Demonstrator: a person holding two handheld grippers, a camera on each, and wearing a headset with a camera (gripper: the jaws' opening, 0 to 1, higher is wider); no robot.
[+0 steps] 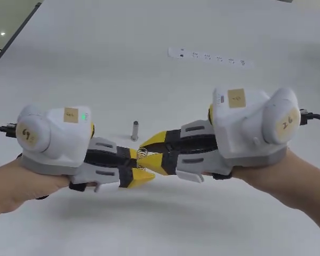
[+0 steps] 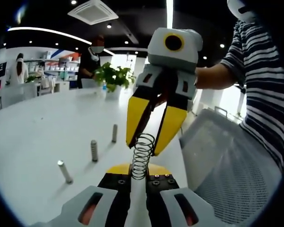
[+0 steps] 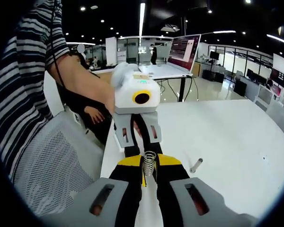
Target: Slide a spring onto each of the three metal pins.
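Now the spring (image 2: 143, 156) sits at lower centre of the left gripper view, held clear of the white workbench (image 2: 42, 123). Its near end is clamped between the jaws of the left gripper (image 2: 138, 172). The right gripper (image 2: 144, 145) points in from the top of that frame, jaws astride the spring's far end; cannot tell whether they pinch it. Three metal pins (image 2: 94, 150) stand upright in a row at lower left, well apart from the spring. In the head view, the grippers meet tip to tip at centre.

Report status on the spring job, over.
Left gripper shut on spring. Right gripper at its other end, grip unclear. Three pins bare on table. Nothing blocks them.
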